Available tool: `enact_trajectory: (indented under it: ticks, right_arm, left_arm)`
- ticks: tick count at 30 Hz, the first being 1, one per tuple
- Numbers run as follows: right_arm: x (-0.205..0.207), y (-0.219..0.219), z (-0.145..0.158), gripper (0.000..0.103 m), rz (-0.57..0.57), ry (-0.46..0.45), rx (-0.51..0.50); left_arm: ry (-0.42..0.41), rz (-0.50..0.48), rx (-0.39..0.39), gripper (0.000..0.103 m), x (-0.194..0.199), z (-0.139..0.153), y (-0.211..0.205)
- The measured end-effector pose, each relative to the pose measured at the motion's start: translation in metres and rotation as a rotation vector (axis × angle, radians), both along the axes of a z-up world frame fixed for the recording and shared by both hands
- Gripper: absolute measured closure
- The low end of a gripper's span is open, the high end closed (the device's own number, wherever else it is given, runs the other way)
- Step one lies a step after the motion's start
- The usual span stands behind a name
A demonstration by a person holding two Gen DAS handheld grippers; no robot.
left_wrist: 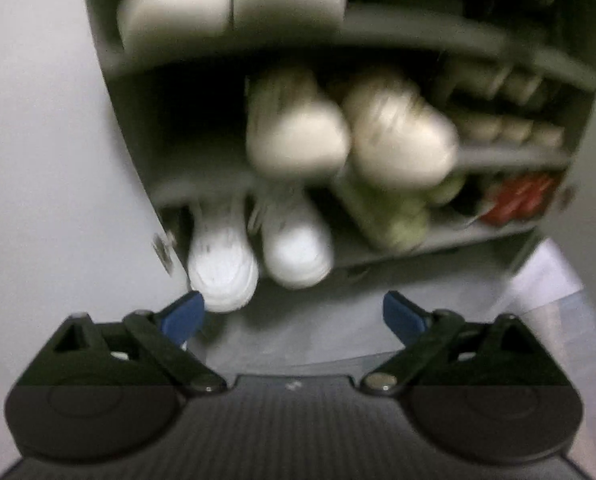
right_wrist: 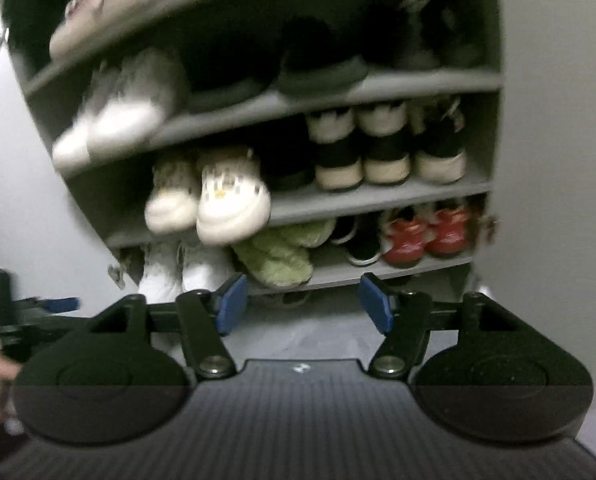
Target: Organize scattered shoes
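A grey shoe rack [left_wrist: 418,32] [right_wrist: 378,80] with several shelves fills both views. A pair of white sneakers [left_wrist: 258,256] sits at the left of its bottom shelf, toes sticking out; they also show in the right wrist view [right_wrist: 178,272]. A cream pair [left_wrist: 346,136] [right_wrist: 214,204] overhangs the shelf above. Green fuzzy slippers [left_wrist: 394,216] [right_wrist: 278,256] and red sneakers [left_wrist: 514,196] [right_wrist: 426,236] share the bottom shelf. My left gripper [left_wrist: 294,316] is open and empty, just in front of the white sneakers. My right gripper [right_wrist: 302,300] is open and empty before the bottom shelf.
Grey floor [left_wrist: 306,328] lies between the grippers and the rack. A pale wall [left_wrist: 38,160] runs left of the rack and another wall [right_wrist: 558,120] on its right. Black-and-cream shoes [right_wrist: 382,148] and dark shoes [right_wrist: 318,68] fill upper shelves. The left gripper [right_wrist: 38,312] shows at the right view's left edge.
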State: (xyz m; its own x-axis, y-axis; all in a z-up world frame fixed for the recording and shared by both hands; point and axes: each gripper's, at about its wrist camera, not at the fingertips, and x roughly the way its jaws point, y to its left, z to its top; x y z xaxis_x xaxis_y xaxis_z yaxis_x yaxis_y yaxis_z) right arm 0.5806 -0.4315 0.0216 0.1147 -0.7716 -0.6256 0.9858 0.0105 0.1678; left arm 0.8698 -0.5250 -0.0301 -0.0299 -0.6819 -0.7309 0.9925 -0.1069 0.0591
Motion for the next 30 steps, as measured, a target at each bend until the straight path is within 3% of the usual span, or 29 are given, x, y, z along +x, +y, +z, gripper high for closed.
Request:
enact_trajectory:
  ticks: [5, 7, 8, 9, 12, 14, 15, 19, 21, 23, 26, 29, 30]
  right_arm:
    - [0.018, 0.047, 0.105, 0.03, -0.025, 0.061, 0.071]
    - [0.02, 0.062, 0.138, 0.027, -0.049, 0.053, 0.106]
    - [0.018, 0.072, 0.161, 0.026, -0.07, 0.04, 0.117]
    - [0.015, 0.085, 0.191, 0.018, -0.1, 0.021, 0.124]
    - [0.007, 0.115, 0.265, 0.017, -0.157, -0.018, 0.136]
    - [-0.005, 0.133, 0.317, 0.017, -0.192, 0.004, 0.126]
    - [-0.013, 0.143, 0.349, 0.017, -0.213, 0.018, 0.118]
    - [-0.068, 0.156, 0.438, 0.017, -0.276, 0.027, -0.013]
    - [-0.109, 0.145, 0.458, 0.017, -0.279, 0.081, -0.076]
    - [-0.144, 0.128, 0.462, 0.017, -0.26, 0.113, -0.071]
    - [-0.223, 0.082, 0.456, 0.017, -0.183, 0.139, 0.055]
    - [-0.279, 0.048, 0.43, 0.018, -0.097, 0.087, 0.205]
    - [-0.294, 0.039, 0.421, 0.027, -0.079, 0.056, 0.244]
  left_arm:
    - [-0.024, -0.025, -0.047, 0.002, -0.015, 0.164, 0.032]
    - [-0.028, -0.035, -0.058, 0.002, -0.023, 0.213, 0.035]
    - [-0.026, -0.041, -0.064, 0.002, -0.026, 0.227, 0.036]
    - [-0.028, -0.049, -0.072, 0.002, -0.031, 0.243, 0.036]
    - [-0.06, -0.075, -0.096, 0.002, -0.045, 0.285, 0.034]
    - [-0.144, -0.098, -0.117, 0.002, -0.059, 0.306, 0.023]
    - [-0.146, -0.097, -0.124, 0.002, -0.061, 0.312, 0.019]
    - [-0.156, -0.075, -0.197, 0.0, -0.079, 0.369, -0.001]
    - [-0.155, -0.049, -0.211, 0.0, -0.088, 0.384, -0.007]
    - [-0.167, 0.048, -0.195, 0.0, -0.114, 0.401, -0.018]
    - [-0.127, 0.195, -0.136, 0.0, -0.147, 0.422, -0.025]
    - [-0.08, 0.233, -0.108, 0.0, -0.174, 0.434, -0.024]
    - [-0.063, 0.246, -0.093, 0.0, -0.188, 0.44, -0.023]
